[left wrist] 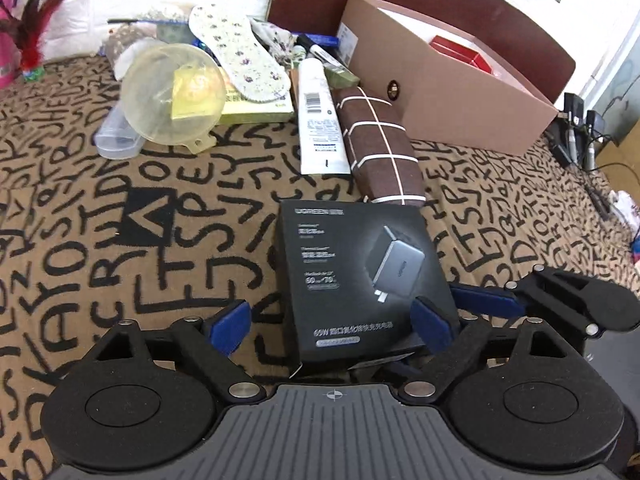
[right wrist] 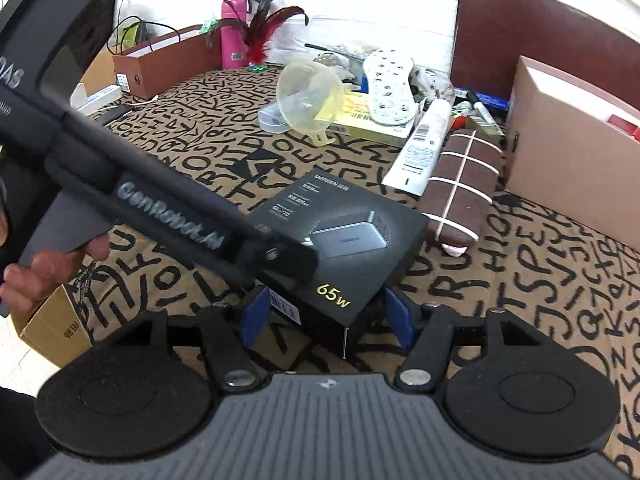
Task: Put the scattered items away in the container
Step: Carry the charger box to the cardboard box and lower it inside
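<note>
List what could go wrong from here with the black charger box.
1. The black charger box sits between the right gripper pads, and the left gripper crowds it too; the tools may collide.
2. The grip looks near one corner, so the box may twist out.
3. Swinging toward the cardboard container could knock the brown checked roll.

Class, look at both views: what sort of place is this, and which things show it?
Probably a bedroom: clutter lies on a letter-print bedspread against a dark red headboard, with an insole and a lotion tube nearby.
</note>
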Tool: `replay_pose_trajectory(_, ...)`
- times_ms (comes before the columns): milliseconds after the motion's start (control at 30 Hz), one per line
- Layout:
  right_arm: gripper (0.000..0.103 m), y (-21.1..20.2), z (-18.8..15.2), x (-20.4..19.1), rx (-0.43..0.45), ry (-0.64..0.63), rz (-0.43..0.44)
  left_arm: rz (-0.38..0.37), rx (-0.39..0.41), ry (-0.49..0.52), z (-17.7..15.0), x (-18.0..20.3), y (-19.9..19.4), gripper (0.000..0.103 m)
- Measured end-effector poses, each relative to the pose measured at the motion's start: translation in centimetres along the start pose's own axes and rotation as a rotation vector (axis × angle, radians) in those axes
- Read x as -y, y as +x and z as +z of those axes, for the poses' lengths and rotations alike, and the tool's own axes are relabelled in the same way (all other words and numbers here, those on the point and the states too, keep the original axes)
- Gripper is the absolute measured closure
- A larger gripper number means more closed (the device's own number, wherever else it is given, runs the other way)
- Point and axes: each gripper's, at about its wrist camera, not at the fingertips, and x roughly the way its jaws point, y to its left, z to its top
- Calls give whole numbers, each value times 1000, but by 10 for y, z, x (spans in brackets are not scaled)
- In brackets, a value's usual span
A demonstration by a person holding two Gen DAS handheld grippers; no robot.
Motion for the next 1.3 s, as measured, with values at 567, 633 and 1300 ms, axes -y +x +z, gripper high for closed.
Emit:
replay_pose_trajectory(567, 31, 17, -3, 12, -40, 78, 40, -69, -10, -54, 4, -7, 20, 14)
replay_pose_trajectory(633, 31, 19, -1, 14, -40, 82, 46, -57, -5, -45, 6, -5, 20, 14)
replay_pose_trajectory(1300, 33, -65, 58, 83, 175, 85, -62, -143, 231, 110, 119, 86, -27, 18)
